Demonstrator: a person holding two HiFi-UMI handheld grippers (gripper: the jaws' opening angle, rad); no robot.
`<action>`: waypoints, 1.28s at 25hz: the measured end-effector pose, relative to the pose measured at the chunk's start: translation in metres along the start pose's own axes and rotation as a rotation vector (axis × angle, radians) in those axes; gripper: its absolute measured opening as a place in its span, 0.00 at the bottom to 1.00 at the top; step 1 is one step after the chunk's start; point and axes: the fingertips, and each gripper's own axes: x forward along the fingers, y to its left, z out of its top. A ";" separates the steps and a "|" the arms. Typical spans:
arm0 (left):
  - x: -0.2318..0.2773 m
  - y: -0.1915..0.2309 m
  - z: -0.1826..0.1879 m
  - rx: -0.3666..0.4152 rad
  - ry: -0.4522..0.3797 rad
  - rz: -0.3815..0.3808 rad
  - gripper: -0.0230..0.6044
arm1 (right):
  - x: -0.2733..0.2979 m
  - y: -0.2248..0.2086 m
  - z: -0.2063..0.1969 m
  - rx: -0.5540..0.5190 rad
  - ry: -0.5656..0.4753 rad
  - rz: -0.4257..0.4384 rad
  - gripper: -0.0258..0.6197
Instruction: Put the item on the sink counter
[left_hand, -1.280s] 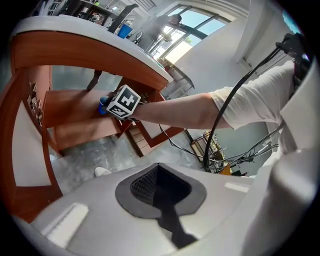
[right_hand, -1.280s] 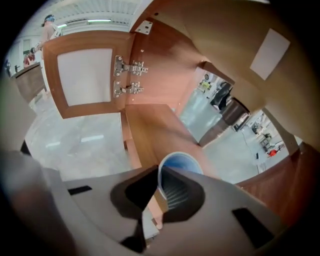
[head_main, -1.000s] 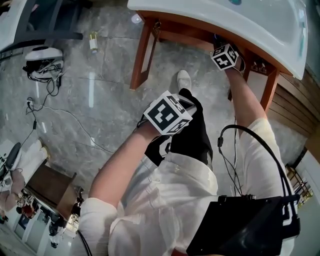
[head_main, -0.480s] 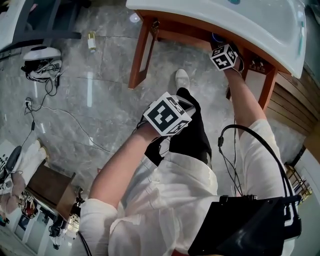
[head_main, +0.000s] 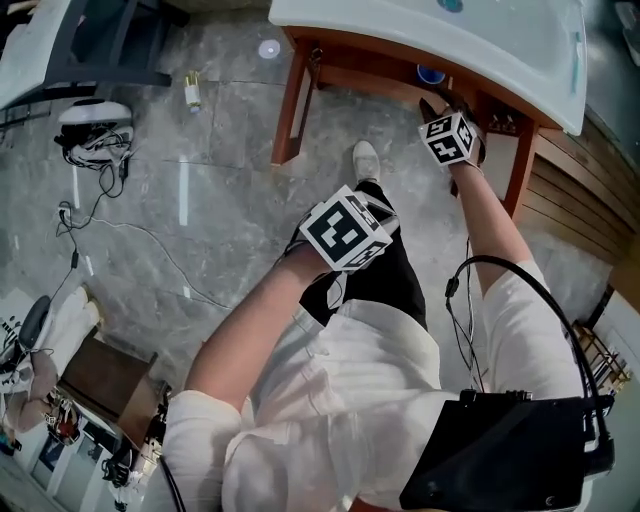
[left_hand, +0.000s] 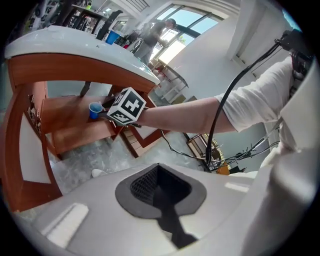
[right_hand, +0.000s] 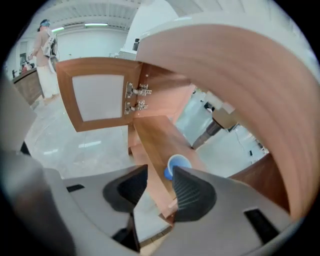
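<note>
Right gripper (right_hand: 160, 172) has its 2 jaws spread, just opening, nothing between them; left gripper (left_hand: 159, 172) is pressed together, empty; blue cup (right_hand: 178, 163) sits on the wooden shelf (right_hand: 155, 132) under the sink counter (head_main: 400, 28), at 1 o'clock off the jaws, seemingly untouched; risk: an off-centre closing tips it.

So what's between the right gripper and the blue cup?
Only bare wooden shelf, in the right gripper view. The right gripper has just been opening its jaws, empty, before the blue cup.

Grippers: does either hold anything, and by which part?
Nothing. The right gripper has just been opening its jaws, nothing between them; the blue cup stands beyond on the shelf. The left gripper is shut, empty.
</note>
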 end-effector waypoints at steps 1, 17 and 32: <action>-0.005 -0.008 -0.001 0.007 -0.004 0.000 0.04 | -0.015 0.005 0.002 0.027 -0.010 0.000 0.26; -0.087 -0.148 -0.055 0.167 -0.022 0.021 0.04 | -0.331 0.121 0.056 0.546 -0.235 0.140 0.05; -0.080 -0.233 -0.058 0.175 -0.060 0.063 0.04 | -0.465 0.166 0.065 0.485 -0.315 0.294 0.05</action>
